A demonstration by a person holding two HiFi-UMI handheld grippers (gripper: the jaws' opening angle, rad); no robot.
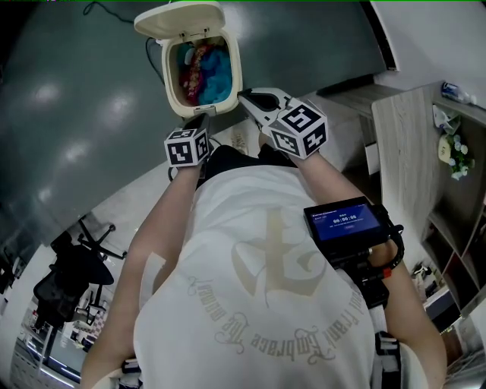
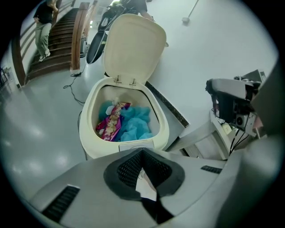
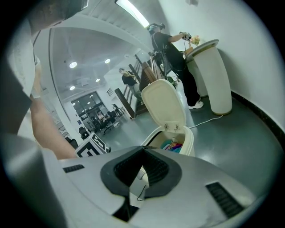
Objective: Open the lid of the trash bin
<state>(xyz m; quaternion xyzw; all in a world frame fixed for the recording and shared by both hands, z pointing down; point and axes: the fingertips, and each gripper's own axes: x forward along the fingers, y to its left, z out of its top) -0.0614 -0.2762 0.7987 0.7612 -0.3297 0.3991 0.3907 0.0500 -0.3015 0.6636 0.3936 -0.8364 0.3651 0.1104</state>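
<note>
Both tools hang just short of the bin's front edge w/ nothing in them. Left gripper: jaws pressed together, tips meeting, nothing pinched. It points down at the bin's front lip. Right gripper: also closed tight & empty, beside the left one, near the bin's front right corner as seen from above.

My guess re why they're held so: the lid is up, so there's nothing more to lift or push. The tools sit clear of the opening and touch nothing, so the job is prob. done or nearly.

Trash bin stands on the grey floor right in front of the person. It's cream plastic w/ a rounded body. Lid is swung right back on two small hinges at the rear, near upright w/ its inner face showing, so the mouth is fully open.

Inside is crumpled blue stuff, paper or plastic, can't tell, & a pink snack wrapper lying on it at the left. There's a flat panel at the front rim, poss. a push button, not sure.
</note>
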